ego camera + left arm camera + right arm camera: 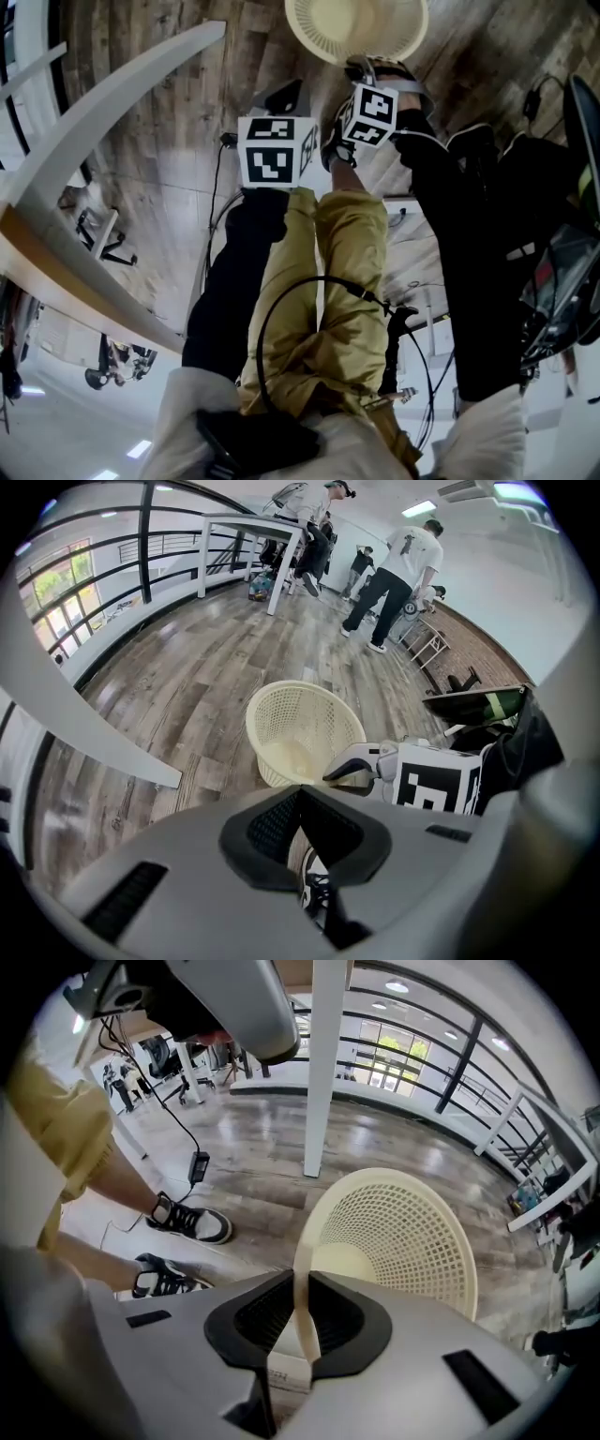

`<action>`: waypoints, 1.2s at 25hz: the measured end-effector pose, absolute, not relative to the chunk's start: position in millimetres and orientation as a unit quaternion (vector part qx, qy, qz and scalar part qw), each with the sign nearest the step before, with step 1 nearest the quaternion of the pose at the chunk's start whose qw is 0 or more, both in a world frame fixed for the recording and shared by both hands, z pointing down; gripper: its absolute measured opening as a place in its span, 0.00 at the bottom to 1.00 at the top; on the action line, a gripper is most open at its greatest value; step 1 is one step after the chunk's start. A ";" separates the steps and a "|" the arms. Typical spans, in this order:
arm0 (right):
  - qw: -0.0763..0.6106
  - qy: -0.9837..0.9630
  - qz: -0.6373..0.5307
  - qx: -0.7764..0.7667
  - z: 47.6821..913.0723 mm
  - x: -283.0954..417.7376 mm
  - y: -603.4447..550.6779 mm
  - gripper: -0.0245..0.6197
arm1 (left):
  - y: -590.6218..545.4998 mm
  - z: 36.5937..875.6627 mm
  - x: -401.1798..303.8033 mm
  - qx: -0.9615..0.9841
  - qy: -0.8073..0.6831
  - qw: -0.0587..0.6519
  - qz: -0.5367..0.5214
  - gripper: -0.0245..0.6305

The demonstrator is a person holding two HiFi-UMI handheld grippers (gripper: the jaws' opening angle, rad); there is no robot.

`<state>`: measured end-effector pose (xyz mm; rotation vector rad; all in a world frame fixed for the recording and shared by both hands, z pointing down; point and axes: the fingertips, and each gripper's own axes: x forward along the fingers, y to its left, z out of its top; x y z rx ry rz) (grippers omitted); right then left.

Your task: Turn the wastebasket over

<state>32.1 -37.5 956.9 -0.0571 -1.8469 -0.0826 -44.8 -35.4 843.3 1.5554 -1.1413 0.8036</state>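
One broad floor (159,141) of grey-brown wood planks fills most of every view, with a curved white tabletop (112,84) sweeping across its left side in the head view. Several people (394,569) stand far back across the room in the left gripper view.

The cream mesh wastebasket (412,1232) sits mouth up on the planks just in front of the wearer's black-and-white sneakers (187,1222); I cannot tell whether its base is fully down. The right hand-held gripper (303,1283) is clamped on the near rim of the basket, and the thin cream edge runs straight between its two black pads. The left hand-held gripper (300,794) hangs just beside the basket, its jaws together with nothing between them.

Each gripper carries a cube (272,150) of black-and-white square markers. A small pale label (286,1372) under the right jaws bears print too faint to read.
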 end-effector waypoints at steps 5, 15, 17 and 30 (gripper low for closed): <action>0.597 -0.801 -0.007 -0.047 957.0 25.7 -21.9 0.13 | -31.1 846.2 -42.3 0.647 -0.467 0.501 0.336 0.04; 0.568 -0.807 0.113 -0.117 952.4 20.1 5.1 0.13 | -33.4 847.2 -49.9 0.649 -0.460 0.500 0.342 0.04; 0.563 -0.809 0.129 -0.111 949.8 22.1 3.4 0.13 | -34.3 845.6 -52.6 0.648 -0.462 0.500 0.341 0.04; 0.464 -0.845 0.237 0.124 843.6 25.6 -66.6 0.09 | -36.1 790.2 -40.8 0.671 -0.453 0.485 0.330 0.04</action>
